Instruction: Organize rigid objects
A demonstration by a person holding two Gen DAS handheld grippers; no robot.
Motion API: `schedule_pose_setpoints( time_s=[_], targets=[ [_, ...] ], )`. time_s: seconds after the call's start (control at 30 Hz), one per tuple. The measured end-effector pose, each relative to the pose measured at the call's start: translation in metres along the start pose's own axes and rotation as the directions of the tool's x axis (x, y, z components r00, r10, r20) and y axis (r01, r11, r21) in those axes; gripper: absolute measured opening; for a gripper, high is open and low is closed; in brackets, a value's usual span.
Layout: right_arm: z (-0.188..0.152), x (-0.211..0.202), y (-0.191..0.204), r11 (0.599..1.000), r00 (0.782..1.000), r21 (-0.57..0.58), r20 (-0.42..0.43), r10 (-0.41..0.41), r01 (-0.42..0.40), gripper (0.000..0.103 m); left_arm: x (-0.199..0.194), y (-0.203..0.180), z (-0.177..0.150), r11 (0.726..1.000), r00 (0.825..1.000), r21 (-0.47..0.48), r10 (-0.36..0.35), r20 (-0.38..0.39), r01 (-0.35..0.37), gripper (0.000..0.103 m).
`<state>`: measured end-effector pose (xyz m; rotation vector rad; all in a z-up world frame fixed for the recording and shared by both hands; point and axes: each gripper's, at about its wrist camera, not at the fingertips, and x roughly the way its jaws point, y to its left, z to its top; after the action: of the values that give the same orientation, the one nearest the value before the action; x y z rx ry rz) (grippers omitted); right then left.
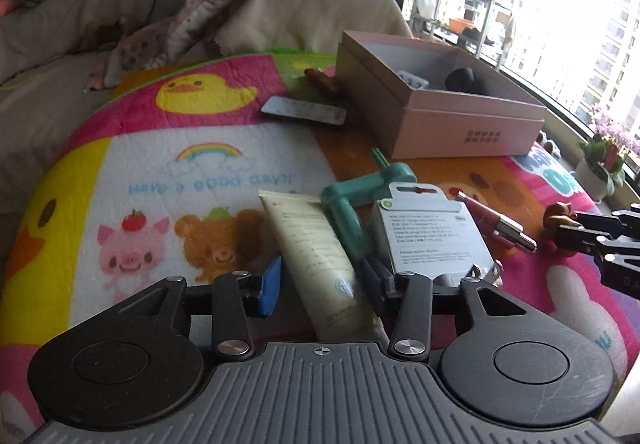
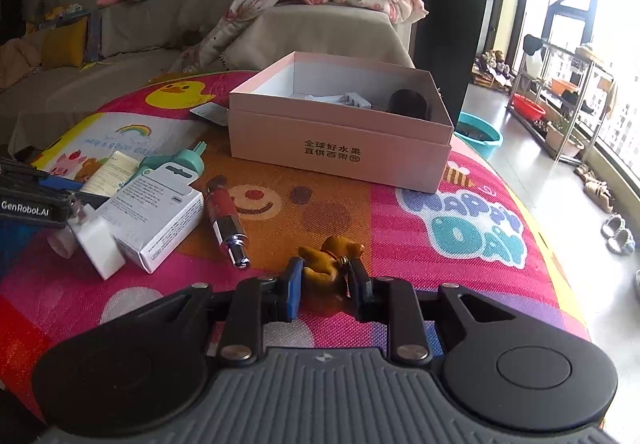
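The things inside the pink box were half hidden by its walls: only a dark round lump and some pale packaging showed. The cream tube lay on the mat between the spread fingers of the left gripper, its long axis running away from the camera. The right gripper bracketed a small brown bear figure; whether it pinched it could not be told.

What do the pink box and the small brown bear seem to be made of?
The pink box looks like matte cardboard: thin straight walls, printed characters. The small brown bear between the right gripper fingers looks like moulded plastic or resin, slightly glossy; I cannot tell which.
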<state>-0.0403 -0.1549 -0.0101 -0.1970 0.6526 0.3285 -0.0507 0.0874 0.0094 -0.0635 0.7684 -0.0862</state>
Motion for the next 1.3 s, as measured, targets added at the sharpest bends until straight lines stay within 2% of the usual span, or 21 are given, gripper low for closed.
schedule_pose_setpoints(
  time_s=[0.07,0.1,0.2,0.23,0.37,0.43,0.5,0.7,0.87,1.03,1.17,1.3],
  targets=[
    [-0.001,0.002,0.002,1.000,1.000,-0.016,0.007,-0.007,0.007,0.029,0.001,0.002,0.000,1.000,1.000,-0.018,-0.007,0.010,0.007,0.048],
    [-0.001,0.004,0.002,1.000,1.000,-0.022,0.009,-0.006,0.006,0.036,0.000,0.002,-0.001,1.000,1.000,-0.017,-0.009,0.018,0.010,0.048],
    [-0.002,0.008,0.002,1.000,1.000,-0.028,0.014,-0.007,0.007,0.051,-0.003,0.003,-0.006,1.000,0.999,-0.012,-0.025,0.039,0.026,0.041],
    [-0.002,0.010,0.002,1.000,1.000,-0.025,0.015,-0.009,0.009,0.051,-0.004,0.003,-0.008,0.999,0.998,-0.012,-0.031,0.048,0.031,0.037],
    [-0.001,0.015,-0.005,1.000,1.000,0.001,-0.003,-0.004,0.004,0.051,-0.008,0.005,-0.017,0.999,0.995,-0.001,-0.045,0.085,0.045,0.031],
    [0.001,0.015,-0.007,1.000,1.000,0.009,-0.024,0.010,-0.009,0.038,-0.011,0.007,-0.019,0.998,0.994,-0.001,-0.062,0.094,0.062,0.029],
    [0.004,0.012,-0.010,0.999,0.999,0.024,-0.034,0.031,-0.030,0.037,-0.014,0.009,-0.020,0.997,0.993,0.007,-0.075,0.092,0.074,0.029],
    [0.013,-0.014,-0.013,0.999,0.999,0.012,0.005,0.047,-0.047,0.032,-0.027,0.011,-0.023,0.996,0.993,0.027,-0.086,0.079,0.085,0.028],
    [0.020,-0.031,-0.018,0.999,0.998,-0.008,0.041,0.039,-0.039,0.031,-0.049,0.013,-0.010,0.993,0.984,0.018,-0.122,0.131,0.121,0.028],
    [0.030,-0.041,-0.026,0.998,0.996,0.006,0.072,0.055,-0.055,0.031,-0.062,0.007,0.030,0.977,0.956,0.007,-0.210,0.206,0.213,0.028],
    [0.054,-0.040,-0.032,0.998,0.990,0.016,0.131,0.052,-0.054,0.031,-0.050,-0.015,0.087,0.953,0.915,0.044,-0.301,0.268,0.301,0.028],
    [0.095,-0.025,-0.039,0.998,0.983,0.048,0.180,0.032,-0.041,0.031,-0.022,-0.043,0.150,0.930,0.884,0.082,-0.365,0.293,0.357,0.029]
  ],
)
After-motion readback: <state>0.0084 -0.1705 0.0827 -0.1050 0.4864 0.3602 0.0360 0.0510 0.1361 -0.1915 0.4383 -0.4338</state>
